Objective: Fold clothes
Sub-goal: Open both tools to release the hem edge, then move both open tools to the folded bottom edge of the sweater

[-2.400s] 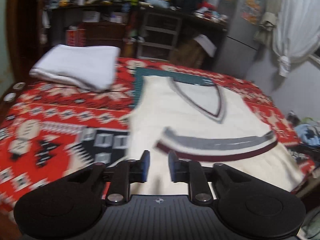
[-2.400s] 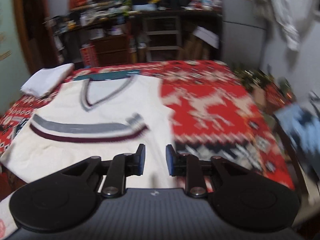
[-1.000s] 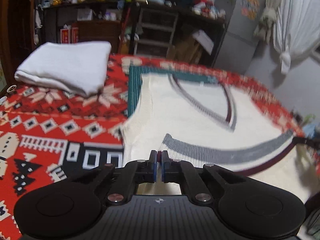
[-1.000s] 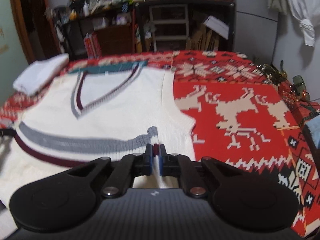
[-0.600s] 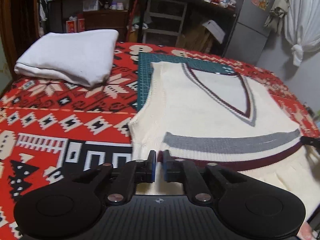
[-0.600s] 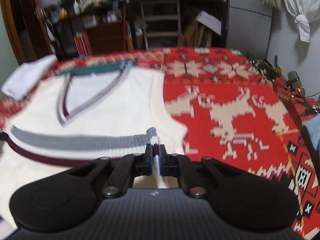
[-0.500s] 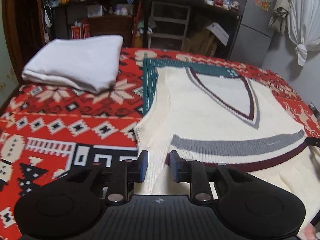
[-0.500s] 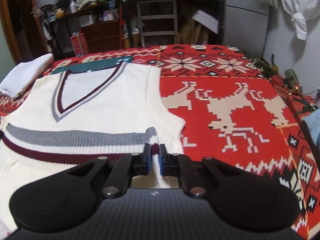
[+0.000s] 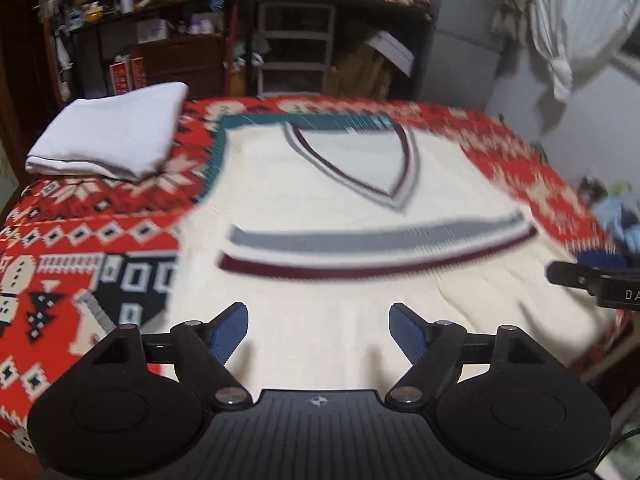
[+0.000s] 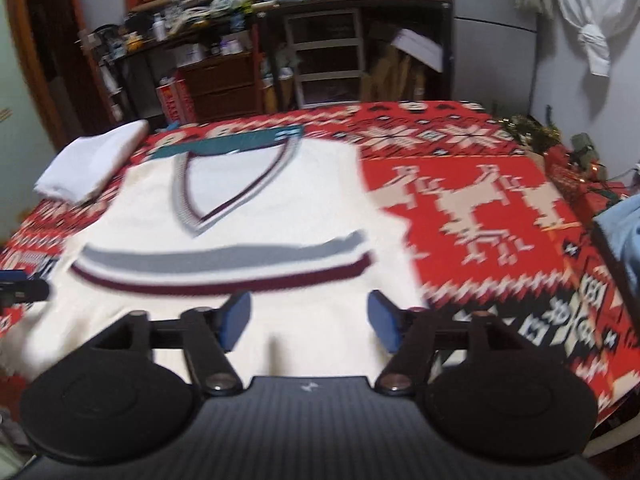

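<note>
A cream V-neck knit vest [image 9: 340,200] [image 10: 248,208] lies on a red patterned blanket [image 9: 80,240] [image 10: 500,220]. Its bottom hem, striped grey and maroon [image 9: 372,252] [image 10: 224,272], is folded up over its middle. My left gripper [image 9: 318,326] hovers above the near part of the vest, its jaws opening with nothing between them. My right gripper [image 10: 308,320] hangs over the vest's near right part, its jaws likewise opening and empty. The right gripper's tip [image 9: 592,280] shows at the right edge of the left wrist view. The left gripper's tip [image 10: 20,290] shows at the left edge of the right wrist view.
A folded white garment [image 9: 116,136] [image 10: 88,164] rests at the blanket's far left corner. A teal mat [image 9: 304,122] lies under the vest's collar. Cluttered shelves and drawers [image 9: 292,48] stand behind. Light blue cloth [image 10: 628,224] lies off the right edge.
Both grippers were shut on the vest's striped hem; they have let it go, opened wide and drawn back toward the near edge. The hem now lies flat on the vest.
</note>
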Motion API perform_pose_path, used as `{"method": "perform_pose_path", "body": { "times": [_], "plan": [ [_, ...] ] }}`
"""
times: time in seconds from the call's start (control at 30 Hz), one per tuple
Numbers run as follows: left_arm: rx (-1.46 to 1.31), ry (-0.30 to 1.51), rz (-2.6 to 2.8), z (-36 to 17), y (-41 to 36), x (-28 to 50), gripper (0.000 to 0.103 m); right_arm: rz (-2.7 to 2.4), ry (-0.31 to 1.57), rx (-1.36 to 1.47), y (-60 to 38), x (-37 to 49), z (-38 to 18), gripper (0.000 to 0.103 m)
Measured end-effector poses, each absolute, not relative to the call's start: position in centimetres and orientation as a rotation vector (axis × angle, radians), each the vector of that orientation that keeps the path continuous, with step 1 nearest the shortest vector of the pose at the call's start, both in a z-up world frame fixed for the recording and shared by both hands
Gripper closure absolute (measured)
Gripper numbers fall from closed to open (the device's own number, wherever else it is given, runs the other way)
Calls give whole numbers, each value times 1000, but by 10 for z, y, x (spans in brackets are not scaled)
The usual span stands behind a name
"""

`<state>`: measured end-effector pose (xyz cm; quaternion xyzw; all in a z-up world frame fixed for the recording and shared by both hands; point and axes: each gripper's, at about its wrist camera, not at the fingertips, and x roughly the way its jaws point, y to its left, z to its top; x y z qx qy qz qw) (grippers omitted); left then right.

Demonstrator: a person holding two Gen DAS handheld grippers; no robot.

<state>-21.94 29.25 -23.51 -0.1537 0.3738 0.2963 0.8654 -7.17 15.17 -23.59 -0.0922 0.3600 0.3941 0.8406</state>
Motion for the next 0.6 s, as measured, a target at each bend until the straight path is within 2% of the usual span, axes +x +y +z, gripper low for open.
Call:
{"method": "perform_pose_path", "body": {
  "times": [0.03, 0.2, 0.3, 0.43, 0.6],
  "plan": [
    [-295, 801, 613, -240, 285, -216, 26, 844, 759, -213, 154, -80, -238, 19],
    [-188, 901, 601, -263, 261, -207, 25, 869, 760, -323, 164, -110, -253, 14],
    [-191, 902, 620, -271, 257, -215, 10, 867, 777, -376, 165, -121, -265, 13],
    [-228, 896, 622, -277, 258, -228, 3, 850, 803, -397, 157, -128, -280, 5],
    [-186, 896, 625, -279, 250, -233, 3, 846, 799, -385, 145, -134, -283, 3]
  ]
}}
